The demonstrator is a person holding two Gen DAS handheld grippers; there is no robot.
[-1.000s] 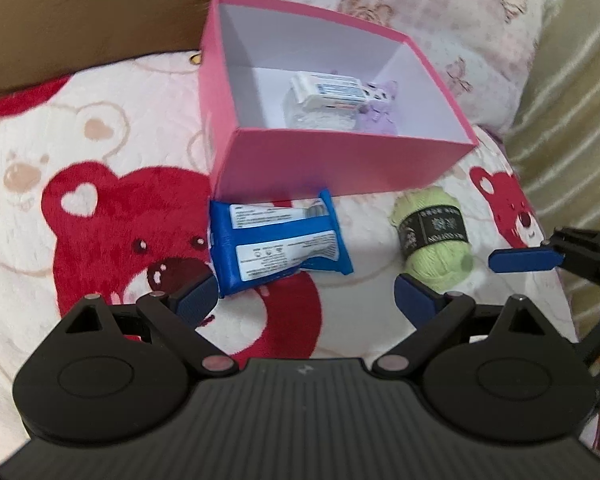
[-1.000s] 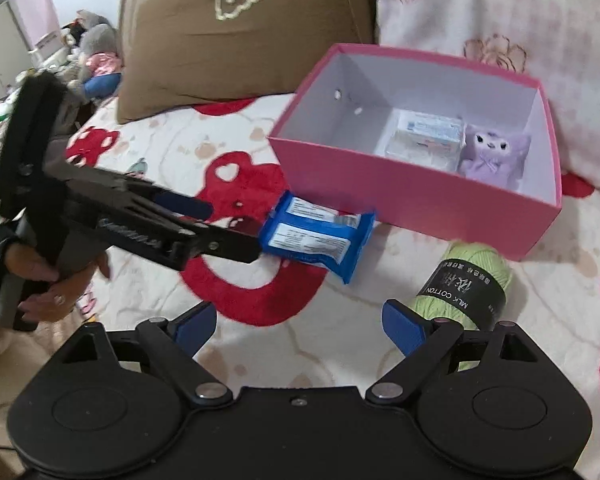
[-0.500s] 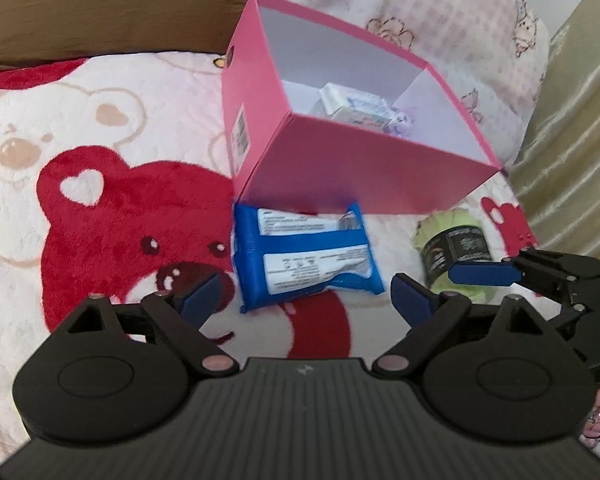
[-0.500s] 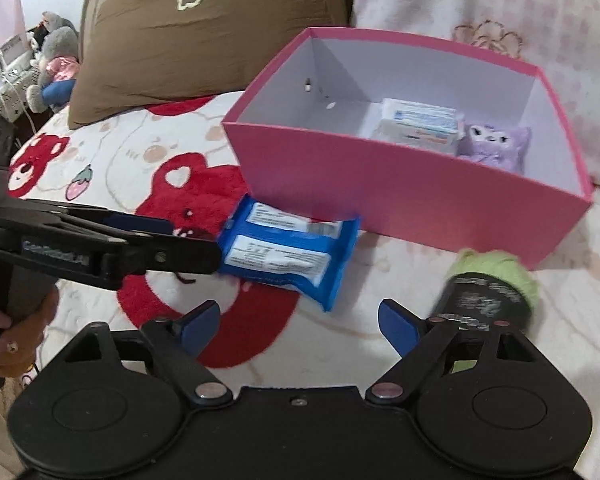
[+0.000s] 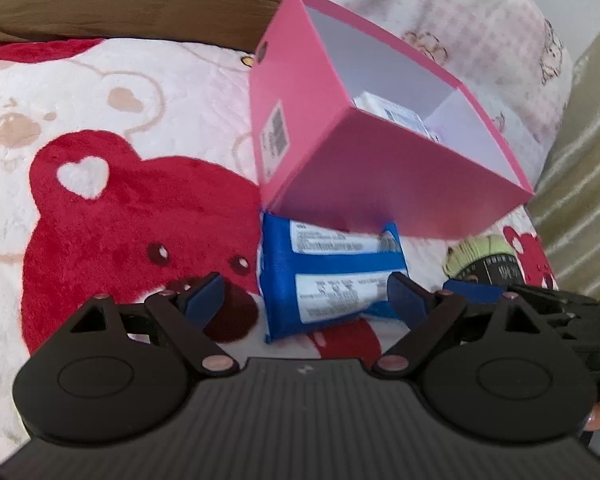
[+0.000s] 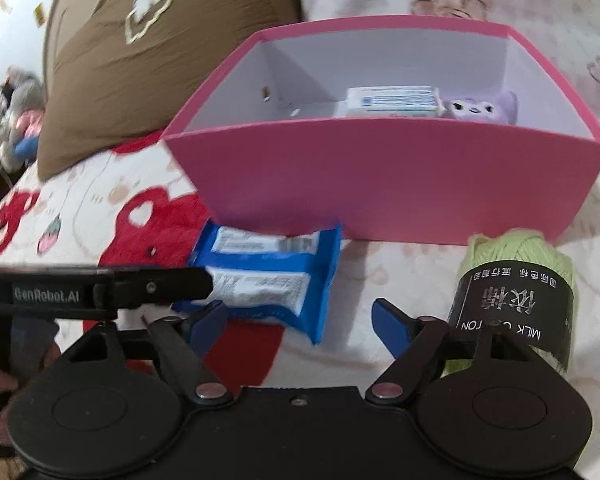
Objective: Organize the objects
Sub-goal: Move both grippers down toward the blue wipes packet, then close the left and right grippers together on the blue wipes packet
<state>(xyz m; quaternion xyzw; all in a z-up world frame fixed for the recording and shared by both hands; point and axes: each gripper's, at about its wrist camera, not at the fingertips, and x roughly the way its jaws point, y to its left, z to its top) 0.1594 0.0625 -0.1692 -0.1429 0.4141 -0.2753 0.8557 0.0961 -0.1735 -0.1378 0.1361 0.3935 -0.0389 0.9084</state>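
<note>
A blue snack packet (image 5: 328,276) lies flat on the bear blanket in front of a pink box (image 5: 380,184). My left gripper (image 5: 304,296) hangs low over it, open, with the packet's near end between the fingers and no pad pressing on it. In the right wrist view the packet (image 6: 268,280) sits ahead and left of my right gripper (image 6: 298,320), whose jaws are closing with only the packet's corner below the gap. A green yarn ball (image 6: 516,300) with a black label lies just outside the right finger. The box (image 6: 380,176) holds a white packet (image 6: 392,100) and a purple plush (image 6: 484,106).
A brown pillow (image 6: 112,60) and a pink patterned pillow (image 5: 440,12) lean behind the box. The left gripper's finger (image 6: 140,288) reaches in from the left in the right wrist view. Stuffed toys (image 6: 16,120) sit far left. A striped curtain (image 5: 580,160) hangs at right.
Both grippers have sunk toward the blanket, so the blue packet and yarn loom larger. The right gripper's fingers have drawn closer together. Packet, yarn and box have not moved.
</note>
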